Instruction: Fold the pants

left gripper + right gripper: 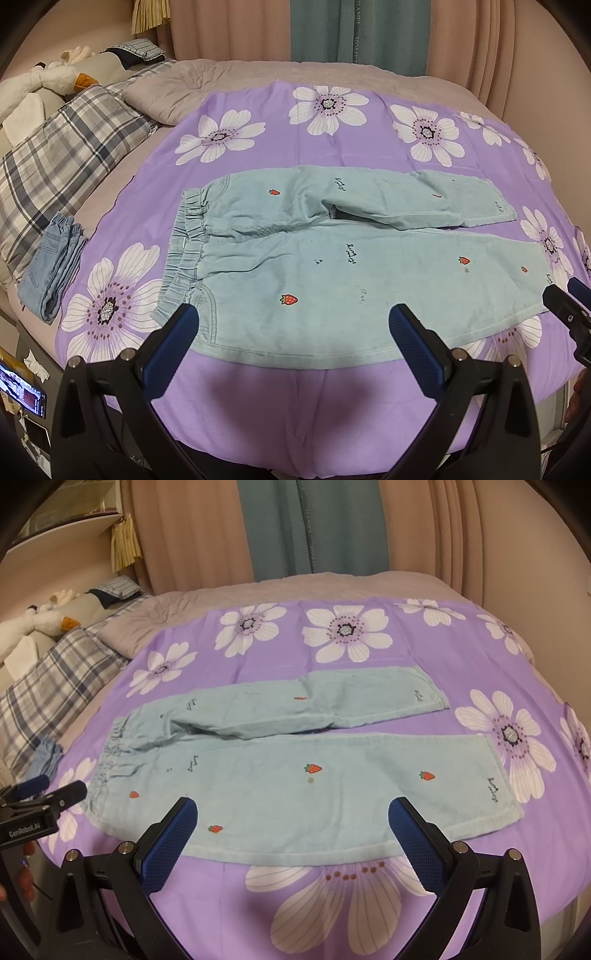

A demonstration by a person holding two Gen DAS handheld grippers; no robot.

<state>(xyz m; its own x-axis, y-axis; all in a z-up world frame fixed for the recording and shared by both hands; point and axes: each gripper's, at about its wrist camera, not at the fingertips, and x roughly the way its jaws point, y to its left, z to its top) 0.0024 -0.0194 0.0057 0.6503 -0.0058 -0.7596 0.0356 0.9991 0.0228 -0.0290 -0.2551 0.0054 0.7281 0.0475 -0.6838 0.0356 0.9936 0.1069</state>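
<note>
Lying flat: pants [332, 258] spread on sheet [258, 387], ready for folding.
Left gripper [291, 325]: fingers released, near waistband edge.
Right gripper [291, 812]: released, near leg edge.

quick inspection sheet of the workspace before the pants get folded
surface: purple flowered sheet spread over a bed, lying mostly flat.
job's things: light blue pants flat and unfolded, waistband to the left, legs apart pointing right, strawberry prints.
clutter: folded denim garment at the sheet's left edge; plaid pillow; plush toys at the head of the bed.
grippers: left tongs open above the near waistband corner; right tongs open above the near leg; neither holds cloth.
cables: nothing seen.
surroundings: pink and teal curtains behind; lit phone at lower left.
</note>
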